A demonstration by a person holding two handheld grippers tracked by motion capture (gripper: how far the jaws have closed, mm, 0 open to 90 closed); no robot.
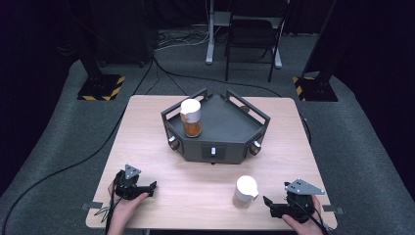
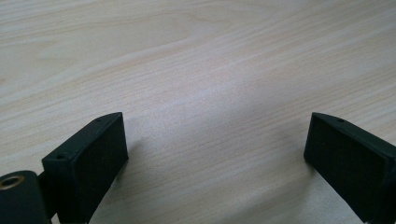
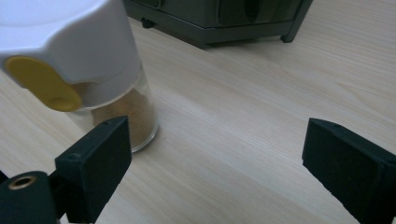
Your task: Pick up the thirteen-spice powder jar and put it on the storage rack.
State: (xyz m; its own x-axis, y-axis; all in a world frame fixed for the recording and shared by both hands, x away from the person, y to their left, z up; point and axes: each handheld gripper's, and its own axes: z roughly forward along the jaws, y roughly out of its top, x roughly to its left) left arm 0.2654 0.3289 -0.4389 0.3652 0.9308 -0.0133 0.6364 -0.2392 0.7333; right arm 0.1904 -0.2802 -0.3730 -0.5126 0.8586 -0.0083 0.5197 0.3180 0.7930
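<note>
High view: the spice jar [image 1: 244, 191], white-capped, stands upright on the table [image 1: 205, 186] just left of the right gripper [image 1: 272, 205], near but apart from it. Right gripper view: the spice jar [image 3: 93, 70], holding brown powder, stands beside and beyond the left jaw, outside the gap; the right gripper [image 3: 215, 154] is spread wide and empty. Left gripper view: the left gripper [image 2: 215, 149] is likewise spread, with bare wood between its jaws. A second jar [image 1: 191, 117] stands on the dark tray [image 1: 230, 127].
</note>
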